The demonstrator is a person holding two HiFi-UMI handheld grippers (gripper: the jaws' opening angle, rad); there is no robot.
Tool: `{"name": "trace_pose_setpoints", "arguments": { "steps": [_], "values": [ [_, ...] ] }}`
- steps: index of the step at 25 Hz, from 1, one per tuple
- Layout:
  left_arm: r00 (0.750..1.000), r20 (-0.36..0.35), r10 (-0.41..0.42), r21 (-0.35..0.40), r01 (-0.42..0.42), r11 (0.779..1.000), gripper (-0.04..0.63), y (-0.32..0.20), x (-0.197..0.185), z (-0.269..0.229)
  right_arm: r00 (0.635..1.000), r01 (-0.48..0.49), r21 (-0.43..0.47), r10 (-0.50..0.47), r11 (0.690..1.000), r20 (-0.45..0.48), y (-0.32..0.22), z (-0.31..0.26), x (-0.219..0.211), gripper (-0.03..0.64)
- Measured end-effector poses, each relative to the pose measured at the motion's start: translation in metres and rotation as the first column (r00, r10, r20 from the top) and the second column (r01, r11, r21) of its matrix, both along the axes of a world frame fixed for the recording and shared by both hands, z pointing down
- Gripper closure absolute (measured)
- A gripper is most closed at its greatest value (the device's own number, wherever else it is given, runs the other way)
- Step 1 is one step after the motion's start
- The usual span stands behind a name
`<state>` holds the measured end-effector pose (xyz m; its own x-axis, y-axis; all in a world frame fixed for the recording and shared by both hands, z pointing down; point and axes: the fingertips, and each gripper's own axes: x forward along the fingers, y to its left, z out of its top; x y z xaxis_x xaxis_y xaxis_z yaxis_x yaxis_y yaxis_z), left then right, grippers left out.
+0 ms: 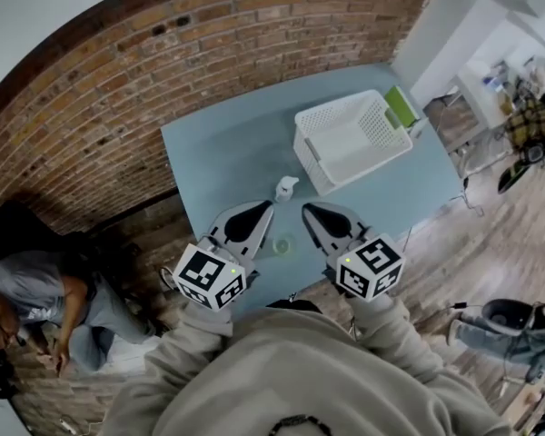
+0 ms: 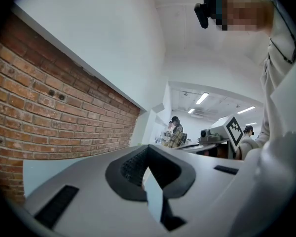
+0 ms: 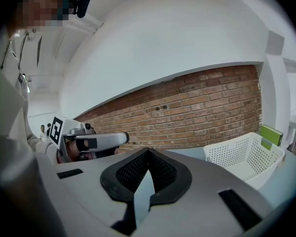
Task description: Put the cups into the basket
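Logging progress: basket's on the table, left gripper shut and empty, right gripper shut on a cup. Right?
Not quite. The right gripper is shut, but on nothing: the right gripper view shows its jaws together with nothing between them. The rest holds: the basket is on the table, and the left gripper is shut and empty.
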<state>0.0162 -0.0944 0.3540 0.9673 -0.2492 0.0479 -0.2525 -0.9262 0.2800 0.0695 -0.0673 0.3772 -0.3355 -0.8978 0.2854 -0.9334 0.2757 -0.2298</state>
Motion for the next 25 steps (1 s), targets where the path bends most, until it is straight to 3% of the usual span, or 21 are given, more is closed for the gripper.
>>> {"name": "trace_pose_setpoints", "arguments": {
  "steps": [6, 25],
  "values": [
    [0.999, 0.008, 0.035, -0.019, -0.035, 0.999, 0.6, 0.007, 0.009, 0.007, 1.0, -0.022, -0.016, 0.022, 1.0, -0.007, 0.006, 0.007, 0.008, 0.607],
    [0.998, 0.047, 0.031, -0.068, -0.028, 0.997, 0.6, 0.013, 0.003, 0.034, 1.0, 0.009, -0.127, -0.011, 0.992, -0.016, 0.014, 0.05, -0.001, 0.606]
  ]
}}
